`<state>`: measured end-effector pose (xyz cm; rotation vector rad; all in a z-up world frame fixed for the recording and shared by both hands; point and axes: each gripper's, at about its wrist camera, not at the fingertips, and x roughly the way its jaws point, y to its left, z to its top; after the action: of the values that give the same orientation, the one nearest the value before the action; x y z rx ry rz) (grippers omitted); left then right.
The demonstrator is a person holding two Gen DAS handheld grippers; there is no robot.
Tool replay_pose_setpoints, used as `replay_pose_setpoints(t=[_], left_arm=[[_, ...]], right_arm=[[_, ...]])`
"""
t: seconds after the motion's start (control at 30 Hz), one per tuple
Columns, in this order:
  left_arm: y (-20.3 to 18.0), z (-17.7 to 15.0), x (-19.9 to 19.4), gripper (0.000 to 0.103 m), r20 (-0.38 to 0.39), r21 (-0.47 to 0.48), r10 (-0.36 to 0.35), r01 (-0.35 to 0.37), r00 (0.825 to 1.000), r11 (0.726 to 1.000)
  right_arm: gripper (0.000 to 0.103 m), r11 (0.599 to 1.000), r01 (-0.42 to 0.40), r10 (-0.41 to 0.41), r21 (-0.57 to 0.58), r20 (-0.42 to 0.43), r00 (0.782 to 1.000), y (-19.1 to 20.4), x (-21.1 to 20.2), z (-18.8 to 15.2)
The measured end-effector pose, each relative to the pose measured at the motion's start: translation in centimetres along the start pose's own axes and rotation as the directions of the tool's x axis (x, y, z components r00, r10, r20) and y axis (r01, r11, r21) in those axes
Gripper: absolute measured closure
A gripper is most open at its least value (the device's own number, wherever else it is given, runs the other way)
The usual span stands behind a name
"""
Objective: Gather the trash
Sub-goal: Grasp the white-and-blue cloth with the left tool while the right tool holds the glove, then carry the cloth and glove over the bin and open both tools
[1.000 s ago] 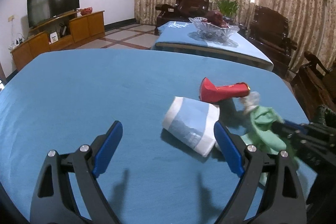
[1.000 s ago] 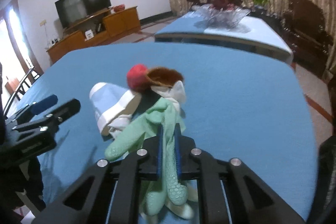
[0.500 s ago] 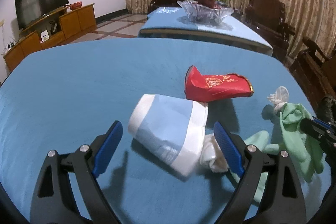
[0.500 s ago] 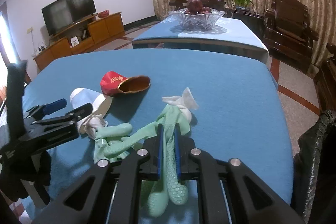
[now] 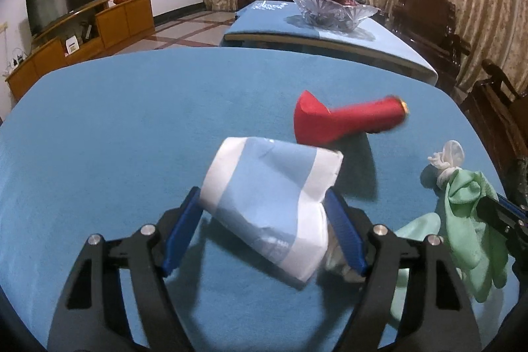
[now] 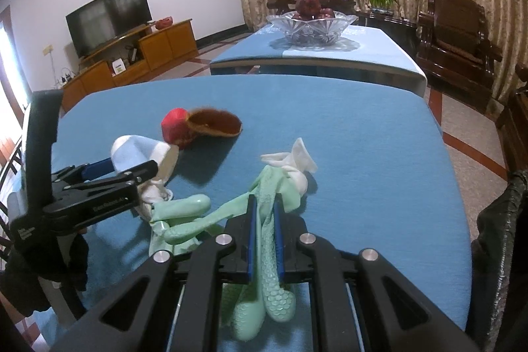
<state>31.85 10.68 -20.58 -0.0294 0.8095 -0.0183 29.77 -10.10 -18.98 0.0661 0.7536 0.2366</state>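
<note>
Blue tablecloth (image 5: 99,127): covers the near table; its near edge is cut off by the frame in both views.

Left gripper (image 5: 264,220): blue-padded fingers stand on either side of the blue-and-white packet (image 5: 274,197). The left pad meets the packet's lower left corner and the right pad lies against its right edge; whether the pads press it firmly cannot be told. In the right wrist view the same gripper (image 6: 132,169) enters from the left, its far finger partly hidden behind the packet (image 6: 138,150).

Crumpled white tissue (image 6: 153,193): lies just beside the packet, under the left gripper's near finger; mostly hidden in the left wrist view.

Right gripper (image 6: 264,220): fingers drawn close together, clamped on the green rubber glove (image 6: 267,240). The glove's textured fingertips hang below the gripper body; other glove fingers trail left on the cloth. In the left wrist view only a corner of this gripper shows at the right border, with the glove (image 5: 468,220) draped from it.

White knotted scrap (image 6: 293,164): touching the glove's far end, resting on the cloth.

Red pouch (image 5: 340,121): lies beyond the packet, blurred; its brown opening (image 6: 214,122) faces the right wrist camera.

Black bag (image 6: 495,236): at the table's right edge, cut off; contents not visible.

Glass bowl (image 6: 310,28): on the far table, holding dark red fruit.
</note>
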Motion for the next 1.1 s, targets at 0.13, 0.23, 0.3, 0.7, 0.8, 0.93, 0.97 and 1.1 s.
replay_pose_setpoints(t=[0.13, 0.23, 0.3, 0.7, 0.8, 0.93, 0.97, 1.1], left_arm=[[0.5, 0.1, -1.4, 0.061, 0.027, -0.005, 0.014, -0.014, 1.0, 1.0], [1.3, 0.5, -2.5, 0.066, 0.031, -0.046, -0.01, 0.011, 0.999, 0.999], [1.3, 0.6, -2.9, 0.067, 0.037, -0.041, -0.004, 0.006, 0.999, 0.999], [1.6, -0.4, -6.8, 0.07, 0.099, -0.042, -0.004, 0.008, 0.995, 0.999], [1.4, 0.0, -8.2, 0.07, 0.123, -0.038, 0.009, -0.004, 0.992, 0.999], [0.4, 0.6, -9.9, 0.07, 0.141, -0.024, 0.007, -0.003, 0.99, 1.0], [0.0, 0.7, -10.3, 0.07, 0.144, -0.016, 0.006, -0.003, 0.99, 1.0], [-1.8, 0.7, -12.0, 0.07, 0.158, 0.013, -0.013, 0.011, 0.987, 1.0]], right_arm=[[0.093, 1.0, -0.001, 0.001, 0.001, 0.004, 1.0, 0.0, -0.4, 0.0], [0.093, 1.0, -0.003, 0.003, 0.0, 0.009, 1.0, 0.2, -0.8, 0.1], [0.093, 1.0, -0.005, 0.005, 0.001, 0.011, 1.0, 0.3, -1.0, 0.2], [0.093, 1.0, 0.001, -0.001, 0.002, 0.042, 0.999, 0.4, -3.3, 0.5], [0.093, 1.0, 0.012, -0.013, 0.004, 0.056, 0.998, 0.5, -4.3, 0.9], [0.093, 1.0, 0.021, -0.021, 0.006, 0.083, 0.996, 1.0, -6.1, 1.3], [0.093, 1.0, 0.021, -0.022, 0.006, 0.088, 0.996, 1.1, -6.5, 1.4], [0.093, 1.0, 0.03, -0.031, 0.01, 0.107, 0.994, 1.2, -8.4, 1.9]])
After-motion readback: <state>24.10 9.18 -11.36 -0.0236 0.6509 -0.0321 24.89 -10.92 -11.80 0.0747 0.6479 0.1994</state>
